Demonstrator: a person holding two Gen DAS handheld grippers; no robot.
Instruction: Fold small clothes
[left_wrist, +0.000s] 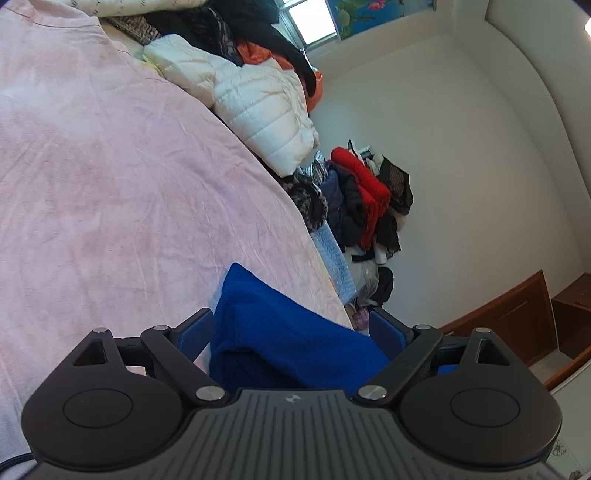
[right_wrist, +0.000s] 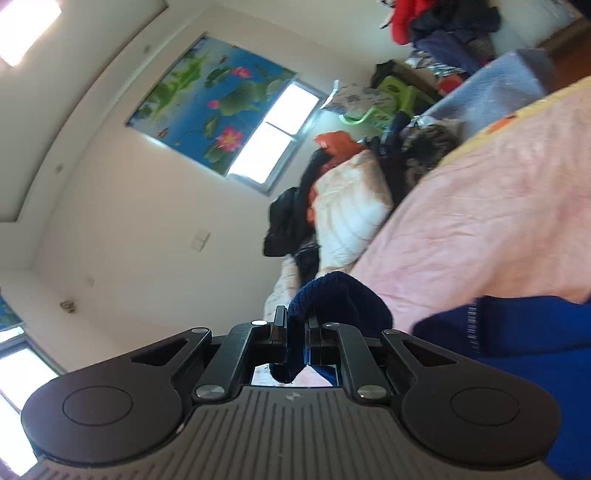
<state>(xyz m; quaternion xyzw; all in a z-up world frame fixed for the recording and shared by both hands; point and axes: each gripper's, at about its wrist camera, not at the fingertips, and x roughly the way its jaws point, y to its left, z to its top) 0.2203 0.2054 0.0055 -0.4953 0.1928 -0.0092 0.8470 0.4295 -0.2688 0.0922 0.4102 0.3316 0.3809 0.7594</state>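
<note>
A blue knitted garment (left_wrist: 280, 332) lies on the pink bedsheet (left_wrist: 110, 166). In the left wrist view my left gripper (left_wrist: 291, 328) is open, its jaws wide apart, and a fold of the blue cloth sits between them. In the right wrist view my right gripper (right_wrist: 295, 325) is shut on a dark ribbed edge of the blue garment (right_wrist: 332, 295), which bulges above the fingers. The rest of the garment (right_wrist: 517, 332) spreads to the right over the pink bedsheet (right_wrist: 480, 221).
A white puffer jacket (left_wrist: 266, 110) and dark clothes lie at the bed's far edge. A heap of red and black clothes (left_wrist: 369, 199) stands by the white wall. A wooden cabinet (left_wrist: 509, 317) is lower right. A window (right_wrist: 273, 136) and a lotus picture (right_wrist: 207, 99) are on the wall.
</note>
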